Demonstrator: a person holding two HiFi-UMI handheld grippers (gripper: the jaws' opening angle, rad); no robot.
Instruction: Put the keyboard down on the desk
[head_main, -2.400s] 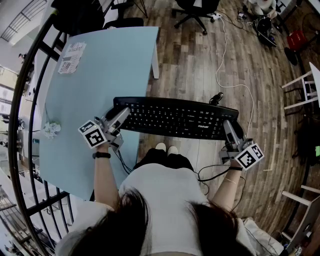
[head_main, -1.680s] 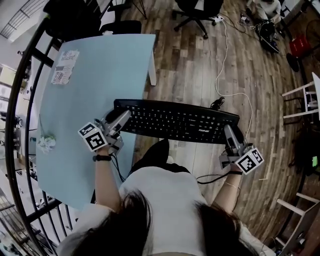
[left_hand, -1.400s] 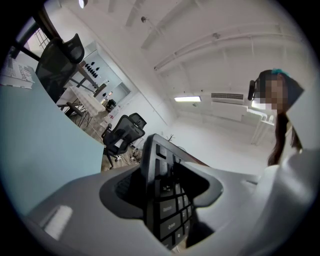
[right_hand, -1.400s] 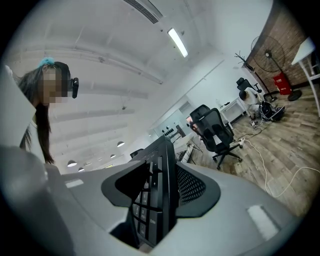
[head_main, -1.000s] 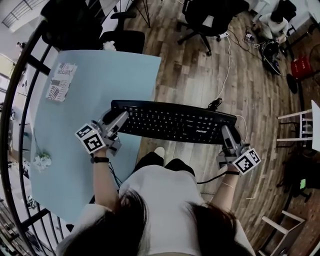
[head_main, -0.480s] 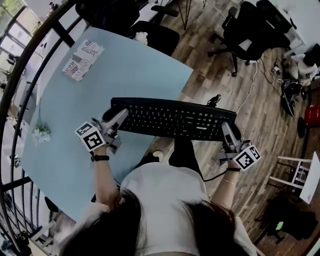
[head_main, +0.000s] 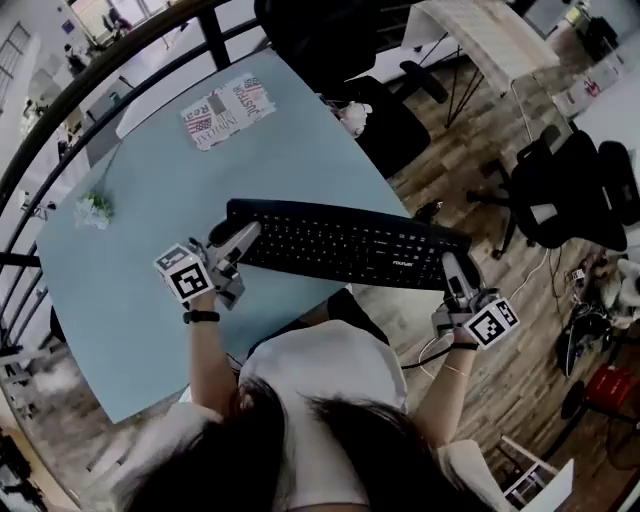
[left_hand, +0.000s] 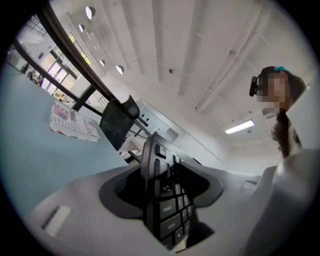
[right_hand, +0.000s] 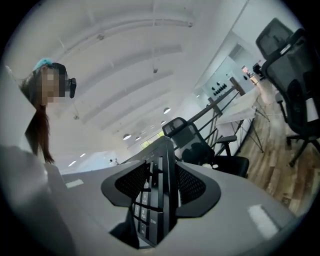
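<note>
A black keyboard (head_main: 345, 246) hangs in the air, held level at both ends. My left gripper (head_main: 236, 240) is shut on its left end, above the light blue desk (head_main: 150, 250). My right gripper (head_main: 453, 275) is shut on its right end, which reaches out past the desk edge over the wooden floor. In the left gripper view the keyboard (left_hand: 160, 200) stands edge-on between the jaws. In the right gripper view the keyboard (right_hand: 157, 200) is likewise clamped edge-on.
A printed leaflet (head_main: 228, 110) lies at the far side of the desk and a small crumpled thing (head_main: 95, 208) at its left. Black office chairs (head_main: 385, 105) stand beyond the desk. A dark railing (head_main: 120, 60) curves round the far side.
The view has swung round: the desk now lies under more of the keyboard than before. Both grippers keep the same hold on the keyboard's ends.
</note>
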